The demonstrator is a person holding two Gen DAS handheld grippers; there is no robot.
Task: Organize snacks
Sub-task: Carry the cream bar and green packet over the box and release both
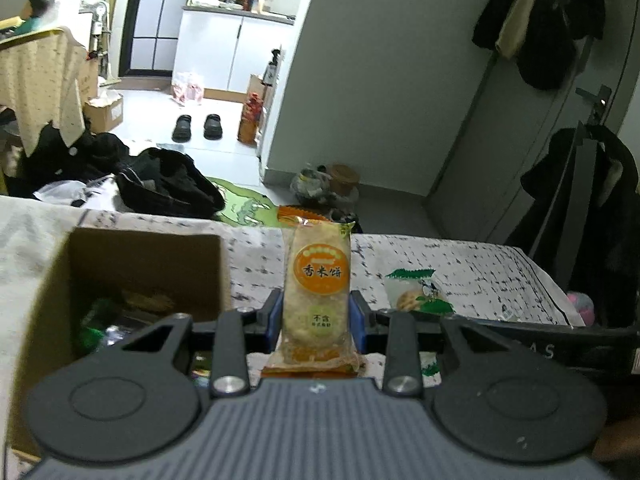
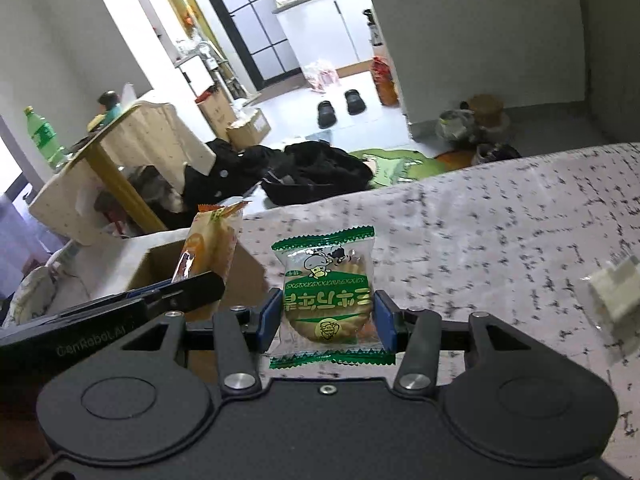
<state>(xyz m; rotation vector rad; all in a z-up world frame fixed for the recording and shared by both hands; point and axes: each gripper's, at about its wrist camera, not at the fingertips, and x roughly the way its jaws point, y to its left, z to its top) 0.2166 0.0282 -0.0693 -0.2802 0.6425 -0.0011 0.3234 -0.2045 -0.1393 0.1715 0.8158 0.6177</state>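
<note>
my left gripper (image 1: pixel 316 316) clamps the orange rice cracker pack (image 1: pixel 316 280) mid-body, upright | right gripper (image 2: pixel 326 316) pinches the green biscuit pack (image 2: pixel 326 292) by its sides | both feel light, crinkly, slippery, crumbly inside, so grip gently | cardboard box (image 1: pixel 144 264) sits just ahead-left

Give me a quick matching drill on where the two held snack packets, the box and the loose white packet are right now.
Things:
1. orange rice-cracker packet
2. green biscuit packet
3. cardboard box
4. white packet

Places or states:
A. lying loose on the patterned cloth
B. clamped in the right gripper
C. open-topped, snacks already inside
D. clamped in the left gripper

Pairs: 1-D, 2-B, 3-C, 4-A
</note>
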